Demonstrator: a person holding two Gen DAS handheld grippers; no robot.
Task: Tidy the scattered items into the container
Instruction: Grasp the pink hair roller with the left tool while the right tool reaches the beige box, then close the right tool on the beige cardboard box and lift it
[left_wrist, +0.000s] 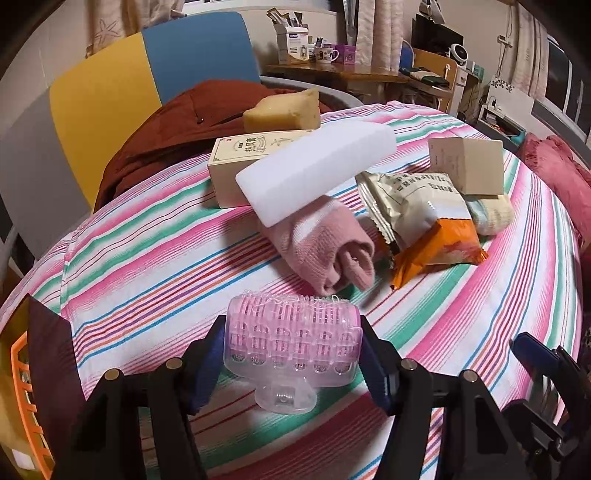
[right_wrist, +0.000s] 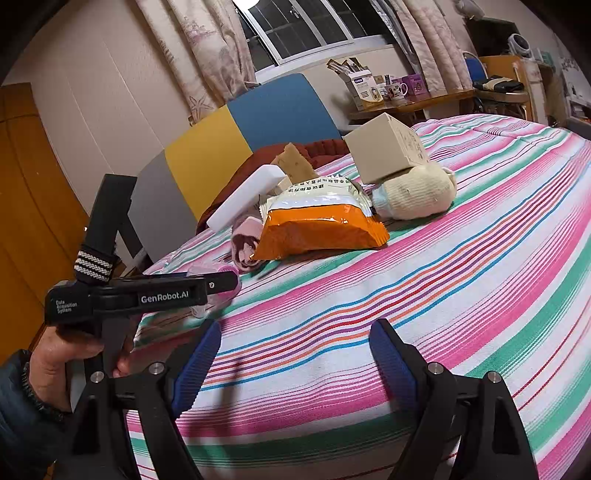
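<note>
My left gripper (left_wrist: 291, 354) is shut on a pink hair roller (left_wrist: 291, 339) just above the striped bed cover; it also shows in the right wrist view (right_wrist: 221, 280). An orange basket (left_wrist: 26, 398) sits at the far left edge of the left wrist view. Ahead lie a rolled pink sock (left_wrist: 328, 247), a white sponge block (left_wrist: 314, 166), a printed carton (left_wrist: 240, 162), an orange snack bag (left_wrist: 428, 229), a beige box (left_wrist: 469, 162), a cream sock roll (right_wrist: 417, 192) and a yellow sponge (left_wrist: 284, 109). My right gripper (right_wrist: 295, 354) is open and empty over the cover.
A rust-red garment (left_wrist: 162, 133) lies by the yellow and blue headboard (left_wrist: 155, 70). A cluttered desk (left_wrist: 332, 70) stands behind the bed. A pink cushion (left_wrist: 554, 173) lies at the right edge.
</note>
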